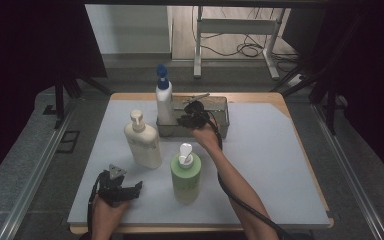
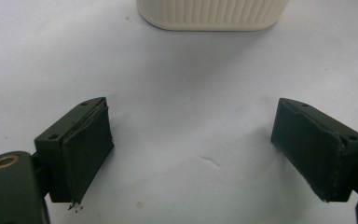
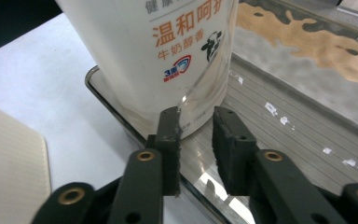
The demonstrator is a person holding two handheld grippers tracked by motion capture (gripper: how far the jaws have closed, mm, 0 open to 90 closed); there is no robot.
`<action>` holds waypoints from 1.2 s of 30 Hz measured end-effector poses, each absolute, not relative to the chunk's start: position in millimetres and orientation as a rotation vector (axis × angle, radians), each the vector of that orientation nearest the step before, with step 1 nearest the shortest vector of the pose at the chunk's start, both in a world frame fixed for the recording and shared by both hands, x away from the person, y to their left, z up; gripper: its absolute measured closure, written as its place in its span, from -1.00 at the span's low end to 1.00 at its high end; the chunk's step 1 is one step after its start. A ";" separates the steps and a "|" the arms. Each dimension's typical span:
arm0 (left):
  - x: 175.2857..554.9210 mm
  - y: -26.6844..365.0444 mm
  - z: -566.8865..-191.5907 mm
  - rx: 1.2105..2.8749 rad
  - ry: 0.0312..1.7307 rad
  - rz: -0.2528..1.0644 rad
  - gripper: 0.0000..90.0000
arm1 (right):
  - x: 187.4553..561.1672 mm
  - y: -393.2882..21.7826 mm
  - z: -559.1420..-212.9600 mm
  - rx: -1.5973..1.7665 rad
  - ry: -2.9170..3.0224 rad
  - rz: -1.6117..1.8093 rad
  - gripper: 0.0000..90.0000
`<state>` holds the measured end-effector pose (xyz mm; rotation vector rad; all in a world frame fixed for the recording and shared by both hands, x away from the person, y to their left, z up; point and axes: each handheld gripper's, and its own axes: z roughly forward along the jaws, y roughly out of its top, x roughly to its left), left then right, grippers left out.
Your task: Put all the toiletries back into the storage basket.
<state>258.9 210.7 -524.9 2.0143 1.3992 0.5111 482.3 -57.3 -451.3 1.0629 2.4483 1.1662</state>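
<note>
Reaching across the white-covered worktop [image 1: 260, 165] toward its far edge, the right gripper [image 1: 194, 116] is hovering at the near wall of a clear rectangular plastic tray [image 1: 221, 106]. In the right gripper view its jaws are standing a little apart, straddling the tray's near rim just beside a white pump bottle with a blue top and orange lettering [image 3: 168, 51]; the pads are not pressing on anything that I can make out. That bottle [image 1: 164, 100] is standing upright in the tray's left end.

Near the front left corner of the worktop, the left gripper [image 1: 117, 187] is lying low in the person's hand, its jaws spread wide with nothing between them, pointing at the base of a cream ribbed pump bottle [image 2: 212, 14]. That cream bottle [image 1: 142, 140] is standing upright left of centre. A green pump bottle with a white top [image 1: 186, 172] is standing just right of it, nearer the front edge, beside the right forearm [image 1: 235, 185].
</note>
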 end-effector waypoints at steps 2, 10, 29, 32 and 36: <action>258.9 210.7 -524.9 2.016 1.399 0.512 -0.74 | 479.8 -60.6 -448.9 1.057 2.446 1.169 0.43; 258.8 210.8 -524.9 2.016 1.398 0.512 -0.74 | 467.4 -69.1 -438.8 1.007 2.458 1.223 0.04; 258.7 210.6 -525.1 2.014 1.397 0.514 -0.74 | 429.2 -85.7 -417.9 0.810 2.525 1.237 -0.54; 258.6 210.5 -525.1 2.014 1.397 0.515 -0.74 | 423.6 -90.1 -417.4 0.785 2.554 1.215 -0.60; 258.6 210.5 -525.1 2.014 1.397 0.515 -0.74 | 415.4 -98.1 -417.7 0.747 2.566 1.207 -0.67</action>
